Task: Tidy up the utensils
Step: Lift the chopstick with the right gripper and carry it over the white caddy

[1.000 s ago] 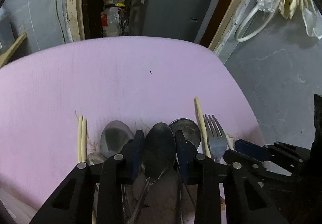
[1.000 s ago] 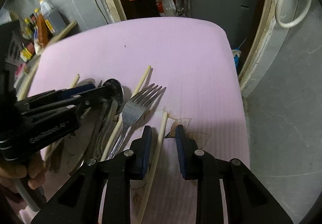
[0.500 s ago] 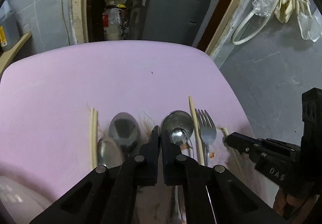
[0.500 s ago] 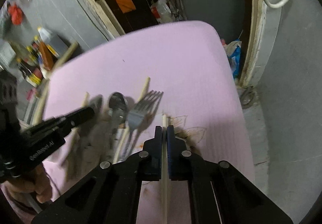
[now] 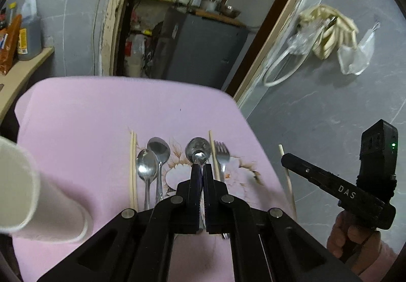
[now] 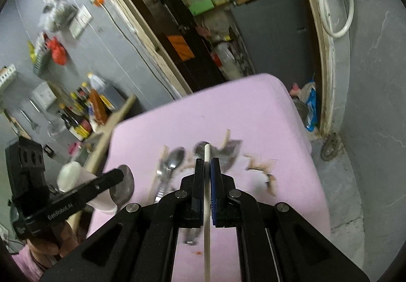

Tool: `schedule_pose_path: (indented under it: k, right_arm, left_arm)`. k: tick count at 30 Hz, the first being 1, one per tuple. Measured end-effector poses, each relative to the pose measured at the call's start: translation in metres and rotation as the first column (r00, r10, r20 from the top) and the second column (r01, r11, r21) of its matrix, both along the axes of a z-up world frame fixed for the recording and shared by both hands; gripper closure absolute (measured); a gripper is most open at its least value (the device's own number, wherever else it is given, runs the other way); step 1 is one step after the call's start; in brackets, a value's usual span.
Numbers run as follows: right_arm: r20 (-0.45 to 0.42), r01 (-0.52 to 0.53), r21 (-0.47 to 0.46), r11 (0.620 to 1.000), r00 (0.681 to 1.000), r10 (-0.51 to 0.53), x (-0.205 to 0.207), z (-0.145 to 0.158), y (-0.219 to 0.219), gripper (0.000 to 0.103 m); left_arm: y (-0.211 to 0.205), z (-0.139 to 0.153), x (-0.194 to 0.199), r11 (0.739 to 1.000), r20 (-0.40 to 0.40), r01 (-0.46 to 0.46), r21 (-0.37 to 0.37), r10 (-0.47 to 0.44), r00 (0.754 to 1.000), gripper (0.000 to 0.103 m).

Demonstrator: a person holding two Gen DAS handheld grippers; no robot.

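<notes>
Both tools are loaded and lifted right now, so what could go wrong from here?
1. The left tool pinches the steel spoon near its bowl, so the long handle might swing or slip.
2. The right tool grips one thin pale chopstick with a long free end behind; it may pivot.
3. The tipped white paper cup lies close to the left tool and might get bumped.

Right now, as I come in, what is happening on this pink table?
A person sorts utensils with a handheld gripper in each hand. The left gripper is shut on a shiny metal spoon. The right gripper is shut on a pale wooden chopstick. On the pink tablecloth lie two more metal spoons, a metal fork and other chopsticks. A white paper cup stands at the left.
</notes>
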State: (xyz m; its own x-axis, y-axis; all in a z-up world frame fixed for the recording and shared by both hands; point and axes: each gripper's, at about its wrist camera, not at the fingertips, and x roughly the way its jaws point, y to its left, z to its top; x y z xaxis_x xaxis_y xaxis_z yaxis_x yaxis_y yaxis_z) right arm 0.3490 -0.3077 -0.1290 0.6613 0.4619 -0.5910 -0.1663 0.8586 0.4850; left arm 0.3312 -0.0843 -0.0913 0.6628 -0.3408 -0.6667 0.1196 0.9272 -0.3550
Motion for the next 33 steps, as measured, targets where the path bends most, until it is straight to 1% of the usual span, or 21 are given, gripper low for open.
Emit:
schedule_pose_path:
  k: [5,10,15,19,21,24,28,29,33]
  right_arm:
    - [0.115,0.008,0.067,0.998,0.993,-0.016,-0.017,0.032,0.016,0.099]
    - [0.236,-0.002,0.120,0.993,0.971,-0.027,-0.025,0.071,0.041,0.099]
    - [0.369,-0.040,0.156,0.987,0.929,-0.020,-0.022,0.115,0.085,0.099]
    - [0.483,-0.064,0.157,0.985,0.876,-0.020,-0.019,0.146,0.129,0.099]
    - [0.528,-0.073,0.150,0.986,0.849,-0.017,-0.022,0.158,0.150,0.099]
    - [0.594,-0.089,0.143,0.986,0.805,-0.013,-0.023,0.174,0.188,0.099]
    - [0.647,-0.103,0.147,0.984,0.762,-0.017,-0.025,0.179,0.223,0.099]
    - [0.652,-0.106,0.154,0.982,0.758,-0.020,-0.025,0.178,0.228,0.099]
    - [0.658,-0.094,0.166,0.982,0.752,-0.039,-0.024,0.161,0.244,0.099]
  left_arm:
    - [0.021,0.025,-0.024,0.999,0.070,0.003,-0.050,0.000,0.998,0.100]
    - [0.049,0.061,-0.039,0.994,0.150,-0.006,-0.107,0.022,0.988,0.100]
    - [0.088,0.101,-0.045,0.991,0.241,-0.039,-0.127,0.069,0.968,0.100]
    - [0.124,0.122,-0.049,0.989,0.303,-0.087,-0.123,0.121,0.945,0.100]
    - [0.146,0.132,-0.050,0.985,0.333,-0.118,-0.128,0.155,0.930,0.100]
    - [0.174,0.142,-0.051,0.977,0.368,-0.163,-0.140,0.204,0.907,0.100]
    - [0.213,0.144,-0.054,0.962,0.409,-0.213,-0.169,0.265,0.873,0.100]
    - [0.224,0.142,-0.054,0.958,0.418,-0.227,-0.178,0.282,0.864,0.100]
    - [0.257,0.121,-0.053,0.941,0.429,-0.239,-0.240,0.323,0.844,0.100]
